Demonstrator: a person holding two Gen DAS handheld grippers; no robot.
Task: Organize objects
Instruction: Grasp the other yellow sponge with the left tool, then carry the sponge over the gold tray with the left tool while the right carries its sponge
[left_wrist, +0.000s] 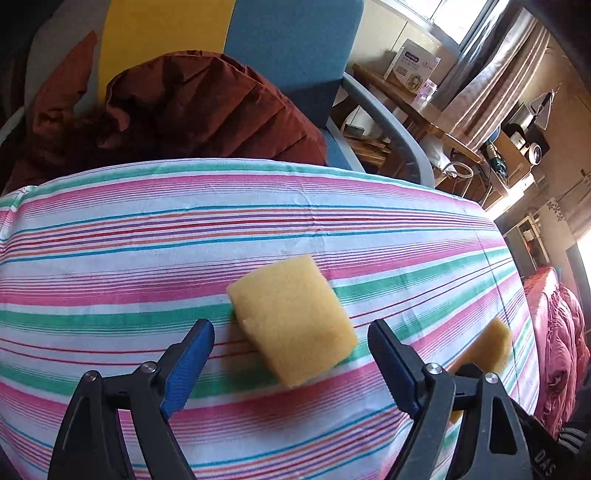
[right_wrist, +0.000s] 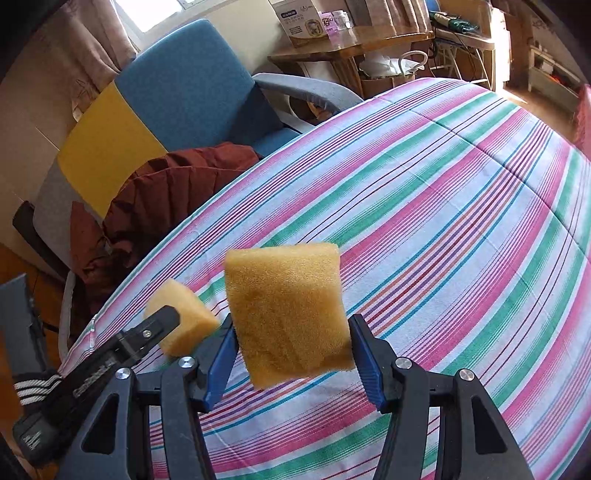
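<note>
- Two yellow sponges in play on the striped bedspread (left_wrist: 147, 229). The pale sponge (left_wrist: 291, 319) lay flat on the cloth, right in front of the left gripper (left_wrist: 291, 363).
- The left gripper's jaws were spread wide with nothing between them. That sponge sat just past the blue tips and roughly centred on the gap, so straight ahead was the way in.
- Its long axis ran diagonally, from far-left to near-right in the left wrist view, so the jaws weren't square to it. I'd guess a slight wrist twist would be needed to close across the short sides.
- The right gripper (right_wrist: 291, 345) was clamped on the darker sponge (right_wrist: 286, 314), which stood up between its blue pads and looked lifted off the bedspread.
- From the right wrist view the pale sponge sat off to the left, half hidden behind the left tool's finger, so the left hand was clearly the nearer one.
- Armchair (right_wrist: 192, 85) with a rust-red jacket (left_wrist: 192, 107) sat beyond the bed edge, well apart from both sponges.
</note>
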